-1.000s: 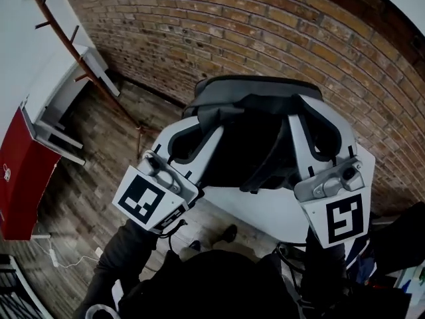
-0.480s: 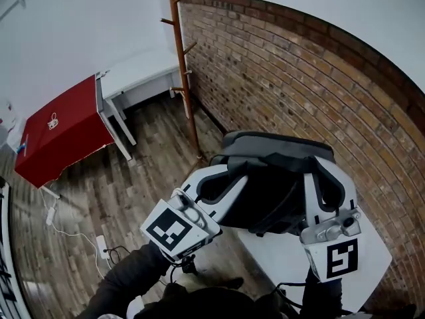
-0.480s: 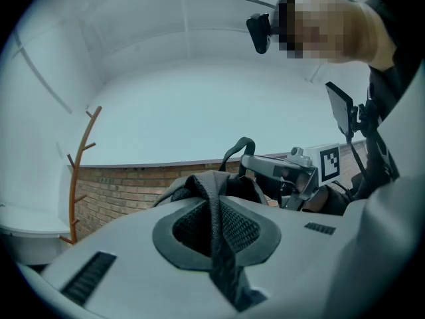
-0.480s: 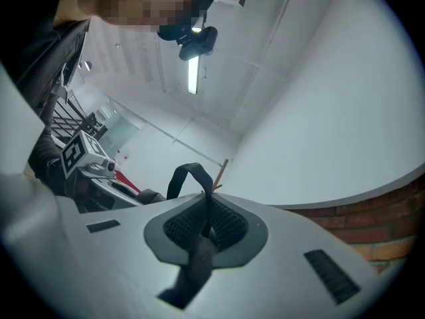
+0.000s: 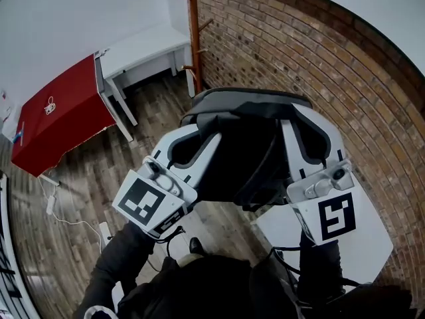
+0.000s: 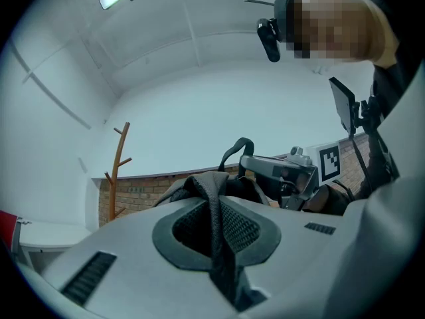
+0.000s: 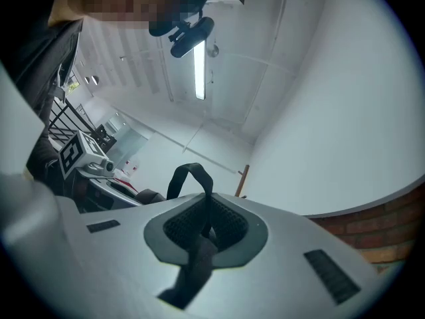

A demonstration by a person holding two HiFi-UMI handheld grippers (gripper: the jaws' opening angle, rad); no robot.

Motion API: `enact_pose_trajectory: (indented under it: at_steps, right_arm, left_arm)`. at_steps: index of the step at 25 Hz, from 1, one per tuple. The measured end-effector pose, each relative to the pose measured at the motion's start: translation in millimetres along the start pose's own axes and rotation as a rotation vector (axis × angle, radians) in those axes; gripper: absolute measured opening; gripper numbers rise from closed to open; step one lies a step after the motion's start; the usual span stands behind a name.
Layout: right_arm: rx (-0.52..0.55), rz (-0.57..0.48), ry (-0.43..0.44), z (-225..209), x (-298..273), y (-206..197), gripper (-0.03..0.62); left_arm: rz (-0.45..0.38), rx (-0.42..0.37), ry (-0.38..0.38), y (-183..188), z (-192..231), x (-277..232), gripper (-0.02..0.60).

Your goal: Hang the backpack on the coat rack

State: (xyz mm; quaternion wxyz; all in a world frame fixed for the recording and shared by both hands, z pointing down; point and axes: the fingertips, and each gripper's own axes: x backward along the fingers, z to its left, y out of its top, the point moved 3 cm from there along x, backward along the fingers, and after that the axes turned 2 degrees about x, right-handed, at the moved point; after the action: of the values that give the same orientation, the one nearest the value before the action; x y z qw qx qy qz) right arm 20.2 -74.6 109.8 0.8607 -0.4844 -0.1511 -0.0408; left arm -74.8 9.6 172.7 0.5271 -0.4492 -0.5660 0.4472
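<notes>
brick wall, coat rack beyond backpack; left gripper, right gripper tight on straps

A brick wall is being shown along the right edge of the wooden floor. A white table is being seen at the floor's far edge, against a white wall. Just beside it, a red cloth is being carried by a second table, with a small white emblem near the cloth's middle. A white power strip is being seen lying on the floor below the cloth's near edge. Another white tabletop is being seen against the brick wall at the floor's near right corner. A ceiling light tube is being shown lit.
</notes>
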Motion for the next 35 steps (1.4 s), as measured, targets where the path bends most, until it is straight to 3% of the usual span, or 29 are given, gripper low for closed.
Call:
enact_pose_trajectory:
  at_steps: [4,8,17,22,35]
  right_arm:
    - [-0.016,-0.004,0.021,23.8,-41.4,-4.0,0.018]
    - [-0.045,-0.017,0.045,43.4,-82.6,-11.3,0.018]
    - [-0.113,0.029,0.046,74.3,-138.7,-30.2,0.018]
    - [-0.091,0.020,0.053,75.2,-158.4,-32.6,0.018]
    - [-0.076,-0.003,0.047,48.7,-258.1,-56.3,0.018]
  left_arm:
    - [-0.031,-0.035,0.020,1.7,46.5,19.5,0.043]
    - [-0.007,-0.050,0.051,-0.8,89.2,33.9,0.043]
    - [0.033,-0.028,0.070,-11.0,152.5,51.0,0.043]
    - [-0.025,-0.033,0.070,-7.3,170.6,47.3,0.043]
    - [-0.032,-0.083,0.062,2.6,266.2,7.2,0.043]
